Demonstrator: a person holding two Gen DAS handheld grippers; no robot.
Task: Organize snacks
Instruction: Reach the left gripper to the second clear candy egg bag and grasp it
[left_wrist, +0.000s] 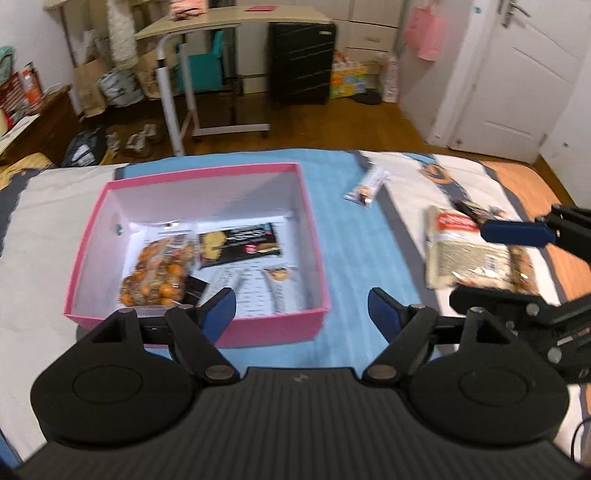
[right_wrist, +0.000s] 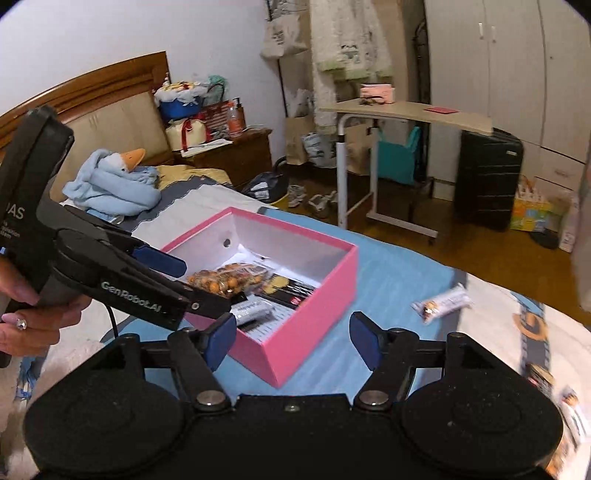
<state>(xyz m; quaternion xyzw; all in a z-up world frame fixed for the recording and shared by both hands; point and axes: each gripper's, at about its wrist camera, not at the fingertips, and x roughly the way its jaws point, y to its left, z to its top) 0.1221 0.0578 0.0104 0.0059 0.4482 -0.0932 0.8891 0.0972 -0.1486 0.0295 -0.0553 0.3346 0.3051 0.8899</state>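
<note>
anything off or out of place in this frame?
Nothing spilled or damaged. The pink box sits upright with packets inside. Still outside on the bedspread: a small white bar lying askew and a large snack bag.

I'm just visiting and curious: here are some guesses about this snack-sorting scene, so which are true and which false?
1. The pink box already holds snacks. True: an orange snack bag and a black packet lie inside.
2. The left claw grips a snack. False: it is open and empty.
3. A small white bar lies on the bed outside the box. True.
4. The box has its lid on. False: it is open-topped.
5. The right claw is open and empty. True.
</note>
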